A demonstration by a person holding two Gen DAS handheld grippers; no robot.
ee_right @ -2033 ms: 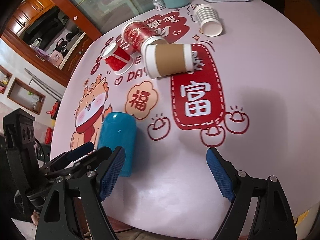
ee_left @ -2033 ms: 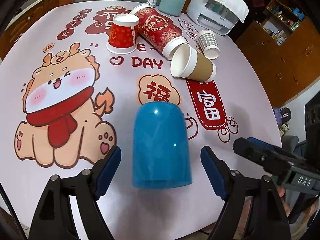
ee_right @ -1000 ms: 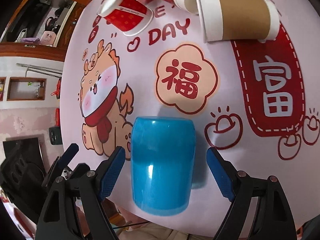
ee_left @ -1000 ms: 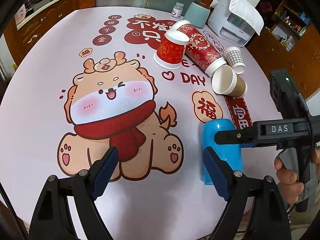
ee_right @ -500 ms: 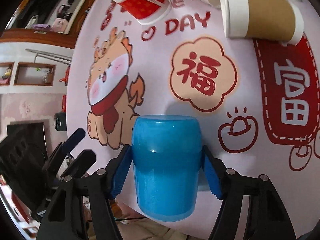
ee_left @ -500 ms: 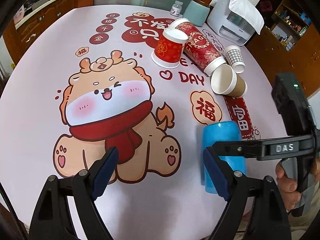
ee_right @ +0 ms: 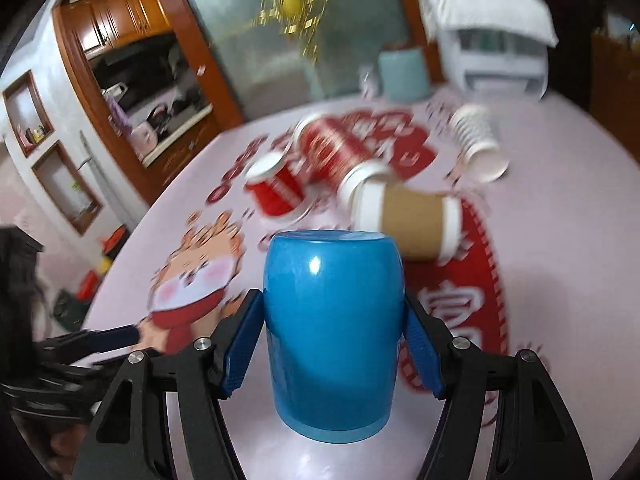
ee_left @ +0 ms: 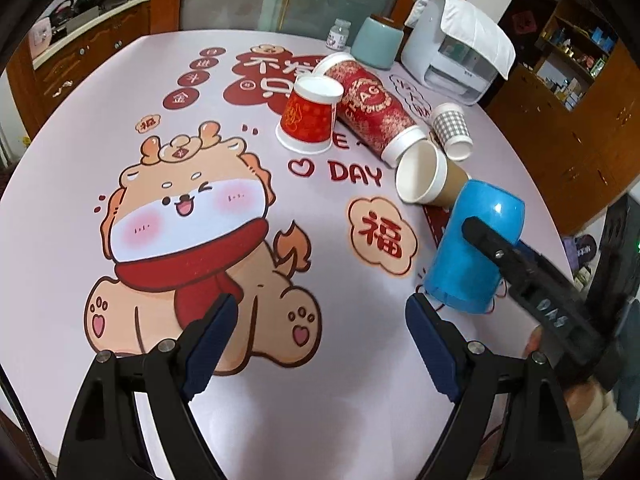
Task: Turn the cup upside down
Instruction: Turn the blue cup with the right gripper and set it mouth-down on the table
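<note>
The blue cup (ee_right: 334, 332) is clamped between the blue pads of my right gripper (ee_right: 335, 344), closed end pointing away, rim toward the camera. In the left wrist view the blue cup (ee_left: 476, 240) is tilted, closed end up, lifted over the table's right side, with the right gripper (ee_left: 516, 268) shut on it. My left gripper (ee_left: 320, 344) is open and empty, hovering over the cartoon dragon print near the table's front edge.
A brown paper cup (ee_left: 428, 178) lies on its side close behind the blue cup. A tall red cup (ee_left: 372, 108) and a checked cup (ee_left: 452, 130) also lie down; a small red cup (ee_left: 310, 116) stands inverted. A white appliance (ee_left: 460, 52) and teal container (ee_left: 378, 42) stand at the back.
My right gripper closed on the blue cup lying on the table, lifted it and tipped it toward upright. My left gripper stayed open over the dragon print.
</note>
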